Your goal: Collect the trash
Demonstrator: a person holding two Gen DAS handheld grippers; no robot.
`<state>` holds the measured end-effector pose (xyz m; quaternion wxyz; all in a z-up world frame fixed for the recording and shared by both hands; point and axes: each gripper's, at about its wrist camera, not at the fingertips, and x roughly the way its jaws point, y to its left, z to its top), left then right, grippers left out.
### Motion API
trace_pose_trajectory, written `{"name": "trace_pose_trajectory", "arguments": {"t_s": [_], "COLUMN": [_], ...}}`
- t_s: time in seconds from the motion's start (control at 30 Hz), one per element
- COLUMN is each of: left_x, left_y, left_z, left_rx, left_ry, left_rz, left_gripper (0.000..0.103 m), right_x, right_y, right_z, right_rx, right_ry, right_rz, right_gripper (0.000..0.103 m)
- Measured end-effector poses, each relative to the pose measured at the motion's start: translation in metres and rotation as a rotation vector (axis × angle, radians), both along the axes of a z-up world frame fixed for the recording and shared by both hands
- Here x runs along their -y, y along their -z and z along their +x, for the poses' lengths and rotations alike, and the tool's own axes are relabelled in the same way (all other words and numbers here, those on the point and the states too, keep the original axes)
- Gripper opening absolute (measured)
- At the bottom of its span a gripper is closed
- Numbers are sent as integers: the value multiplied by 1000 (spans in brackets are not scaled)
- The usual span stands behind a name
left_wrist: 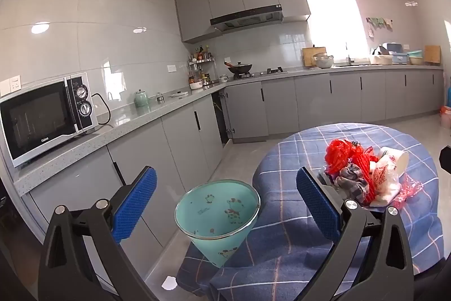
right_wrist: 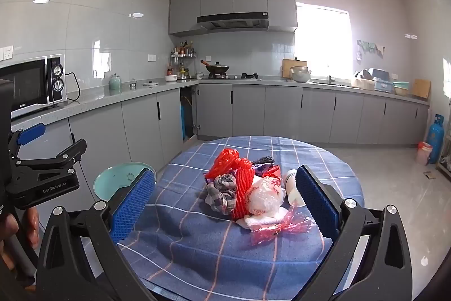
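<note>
Both the left gripper (left_wrist: 225, 202) and right gripper (right_wrist: 225, 202) are gaping fully wide, holding nothing. One trash pile (right_wrist: 248, 188) is lying on the worktop (right_wrist: 197, 244), one teal bin (left_wrist: 217, 213) standing left.

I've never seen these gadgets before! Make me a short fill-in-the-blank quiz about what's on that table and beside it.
1. The table is covered by a checked cloth whose main colour is ____.
2. The heap of trash lies on the ____.
3. The teal bin beside the table is decorated with cartoon ____.
4. The jaws of both the left gripper and the right gripper stand ____.

Missing words: blue; table; animals; open
</note>
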<state>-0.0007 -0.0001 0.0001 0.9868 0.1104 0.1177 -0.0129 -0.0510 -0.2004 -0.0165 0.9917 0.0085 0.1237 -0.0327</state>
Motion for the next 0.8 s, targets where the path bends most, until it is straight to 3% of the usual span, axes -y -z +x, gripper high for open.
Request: {"name": "trace_pose_trajectory", "arguments": {"t_s": [0.8], "left_x": [-5], "left_y": [-2], "left_z": [3], "left_rx": [-5], "left_ry": [-13], "left_rz": [-20], "left_gripper": [98], "right_x": [1], "right_y": [0], "right_z": [-1], "right_rx": [-9], "right_ry": [1], "right_rz": [13], "right_gripper": [98]}}
